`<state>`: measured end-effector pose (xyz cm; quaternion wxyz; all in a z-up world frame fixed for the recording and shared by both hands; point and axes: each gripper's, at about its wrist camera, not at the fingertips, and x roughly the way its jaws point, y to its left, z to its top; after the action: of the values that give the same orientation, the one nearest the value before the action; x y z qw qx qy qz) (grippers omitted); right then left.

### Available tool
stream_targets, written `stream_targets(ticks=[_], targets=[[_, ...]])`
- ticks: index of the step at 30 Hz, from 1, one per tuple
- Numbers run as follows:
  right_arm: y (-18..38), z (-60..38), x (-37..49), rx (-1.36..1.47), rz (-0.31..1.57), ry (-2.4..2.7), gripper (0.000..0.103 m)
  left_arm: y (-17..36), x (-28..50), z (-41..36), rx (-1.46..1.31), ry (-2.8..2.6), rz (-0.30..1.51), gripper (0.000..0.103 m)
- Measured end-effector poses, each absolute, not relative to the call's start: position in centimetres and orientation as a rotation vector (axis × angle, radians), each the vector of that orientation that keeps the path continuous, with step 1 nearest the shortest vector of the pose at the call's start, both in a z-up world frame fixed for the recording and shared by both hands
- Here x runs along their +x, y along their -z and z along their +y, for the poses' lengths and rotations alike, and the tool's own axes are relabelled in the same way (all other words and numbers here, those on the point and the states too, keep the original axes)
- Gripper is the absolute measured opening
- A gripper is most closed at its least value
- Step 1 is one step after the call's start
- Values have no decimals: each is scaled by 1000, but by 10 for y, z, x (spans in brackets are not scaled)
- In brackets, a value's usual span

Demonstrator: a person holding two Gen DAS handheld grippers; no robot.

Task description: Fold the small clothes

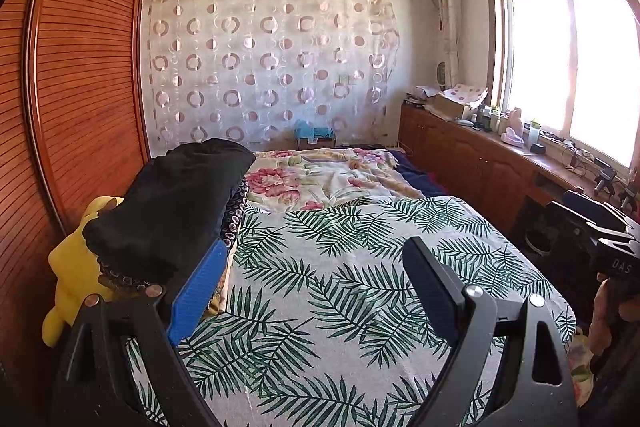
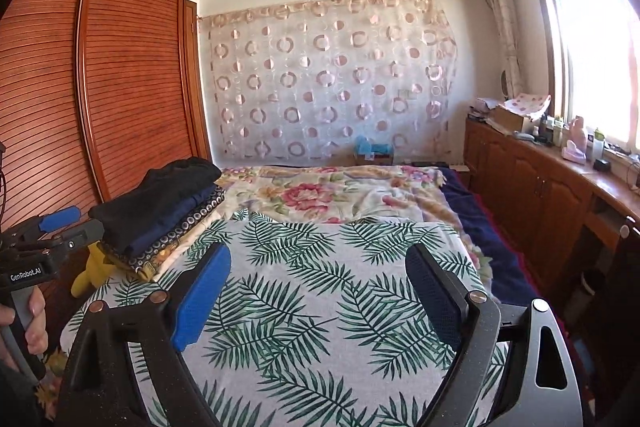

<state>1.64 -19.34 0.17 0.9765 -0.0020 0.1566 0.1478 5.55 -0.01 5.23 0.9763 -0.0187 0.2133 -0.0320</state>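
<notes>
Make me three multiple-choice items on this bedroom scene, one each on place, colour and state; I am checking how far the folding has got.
1. Where is the stack of folded dark clothes?
A. left edge of the bed
B. on the windowsill
C. on the floor

2. What colour is the soft toy beside the stack?
A. red
B. yellow
C. white

3. How is the right hand-held gripper?
A. shut on cloth
B. open, empty
C. shut on the toy

Key: 1 A, the stack sits on the palm-leaf printed sheet by the wooden slatted wardrobe; 2 B, it shows yellow; 3 B, only sheet lies between the jaws.
</notes>
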Motion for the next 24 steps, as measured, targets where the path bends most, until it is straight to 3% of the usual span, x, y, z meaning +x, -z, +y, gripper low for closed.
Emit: stream_targets(ticks=[24], targets=[[-2, -215, 34, -14, 317, -311, 90, -53, 49, -7, -36, 77, 433, 90]])
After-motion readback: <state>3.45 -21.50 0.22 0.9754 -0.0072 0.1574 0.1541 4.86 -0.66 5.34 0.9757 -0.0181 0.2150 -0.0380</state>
